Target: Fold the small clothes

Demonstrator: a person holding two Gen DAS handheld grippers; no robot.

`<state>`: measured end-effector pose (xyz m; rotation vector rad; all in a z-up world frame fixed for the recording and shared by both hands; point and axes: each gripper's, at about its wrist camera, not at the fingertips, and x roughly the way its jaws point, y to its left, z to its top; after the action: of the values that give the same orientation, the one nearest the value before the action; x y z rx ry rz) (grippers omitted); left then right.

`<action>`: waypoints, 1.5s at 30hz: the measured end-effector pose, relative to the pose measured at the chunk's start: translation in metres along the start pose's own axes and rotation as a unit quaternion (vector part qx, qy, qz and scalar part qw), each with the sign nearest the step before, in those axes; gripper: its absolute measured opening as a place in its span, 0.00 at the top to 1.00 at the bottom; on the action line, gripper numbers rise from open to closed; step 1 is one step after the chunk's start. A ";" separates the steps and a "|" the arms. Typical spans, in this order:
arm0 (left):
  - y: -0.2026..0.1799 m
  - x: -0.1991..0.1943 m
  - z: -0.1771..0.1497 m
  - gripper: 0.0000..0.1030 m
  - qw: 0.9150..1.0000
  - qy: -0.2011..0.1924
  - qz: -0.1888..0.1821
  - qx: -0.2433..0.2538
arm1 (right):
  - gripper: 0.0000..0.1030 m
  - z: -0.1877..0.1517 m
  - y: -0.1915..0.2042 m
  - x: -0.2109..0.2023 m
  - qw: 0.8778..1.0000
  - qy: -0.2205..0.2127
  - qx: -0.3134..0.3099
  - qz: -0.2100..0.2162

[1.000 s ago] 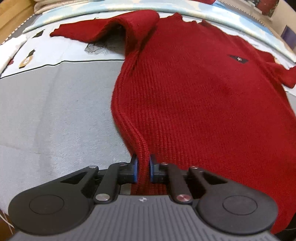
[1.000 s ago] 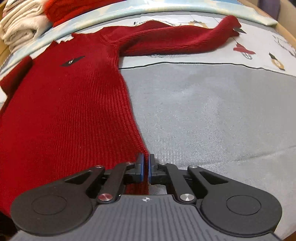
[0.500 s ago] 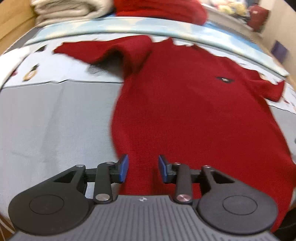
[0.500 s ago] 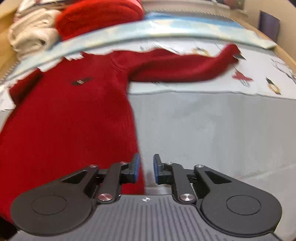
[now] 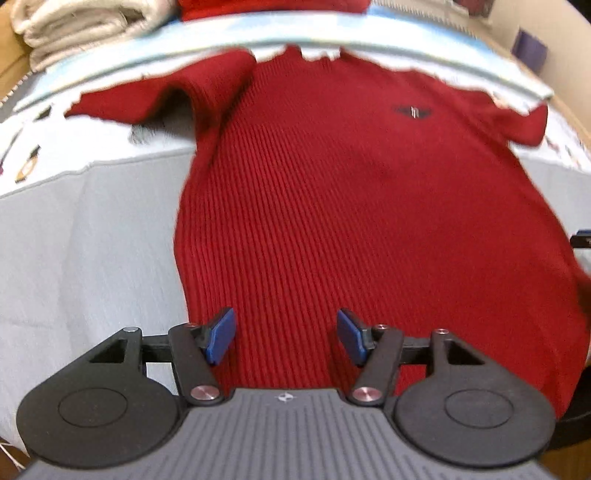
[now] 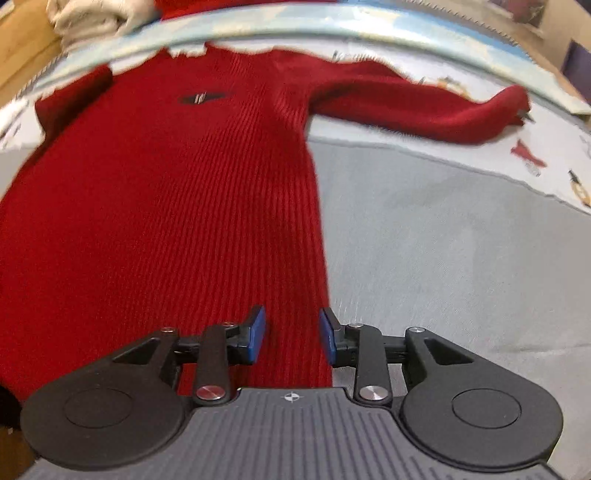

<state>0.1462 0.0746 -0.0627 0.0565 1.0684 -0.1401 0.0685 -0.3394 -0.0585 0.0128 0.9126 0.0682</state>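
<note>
Now, my left gripper point(image 5: 282, 334) and right gripper point(image 6: 291, 334), jaws just opened and gripping nothing, hover over the soft, floppy red sweater point(image 5: 351, 221) lying flat on the grey bedspread point(image 6: 461, 258); I'd pinch a sleeve cuff next.

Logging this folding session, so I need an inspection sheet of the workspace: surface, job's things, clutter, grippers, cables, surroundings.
Surface: grey sheet with a printed strip at the far edge.
Job's things: red sweater flat, unfolded, both sleeves spread outward.
Clutter: folded cream stack beyond the far edge.
Grippers: left gripper and right gripper both open over the hem; jaws have just been opening, pads clear of the knit.
Cables: nothing seen.
Surroundings: blurred; wooden edge at far left.
</note>
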 end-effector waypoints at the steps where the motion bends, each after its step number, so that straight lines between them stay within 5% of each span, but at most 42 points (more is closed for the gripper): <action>1: 0.000 -0.003 0.003 0.33 1.000 -0.013 0.002 -0.003 | 0.67 0.002 0.001 -0.005 1.000 -0.014 0.001 -0.005; 6: -0.003 -0.028 0.013 0.21 0.996 -0.086 0.004 -0.035 | 0.67 0.019 0.002 -0.028 0.996 -0.087 0.018 -0.009; 15: -0.021 -0.065 0.030 0.18 0.982 -0.182 0.042 -0.029 | 0.54 0.049 0.014 -0.062 0.977 -0.207 0.042 0.004; 23: -0.020 -0.085 0.043 0.17 0.979 -0.191 0.057 -0.044 | 0.51 0.066 0.029 -0.070 0.975 -0.220 0.030 0.017; 31: -0.012 -0.097 0.094 0.18 0.987 -0.155 0.033 -0.027 | 0.51 0.079 0.036 -0.086 0.970 -0.237 0.048 0.010; 32: -0.008 -0.095 0.105 0.20 0.987 -0.155 0.027 -0.026 | 0.51 0.080 0.037 -0.088 0.970 -0.239 0.049 0.010; 36: 0.002 -0.076 0.139 0.58 0.986 -0.167 0.024 0.004 | 0.52 0.085 0.042 -0.095 0.969 -0.244 0.044 0.008; 38: 0.011 -0.060 0.147 0.67 0.985 -0.169 0.027 0.007 | 0.54 0.087 0.045 -0.098 0.969 -0.246 0.040 0.008; 41: 0.033 -0.032 0.152 0.75 0.988 -0.152 0.027 -0.023 | 0.75 0.093 0.053 -0.102 0.967 -0.252 0.018 0.012; 45: 0.054 -0.009 0.167 0.75 0.989 -0.138 0.021 -0.053 | 0.82 0.109 0.069 -0.106 0.964 -0.264 -0.013 0.012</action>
<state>0.2945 0.1103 0.0244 -0.0355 0.7966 -0.0517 0.0858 -0.2754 0.0948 0.0168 0.3769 0.0947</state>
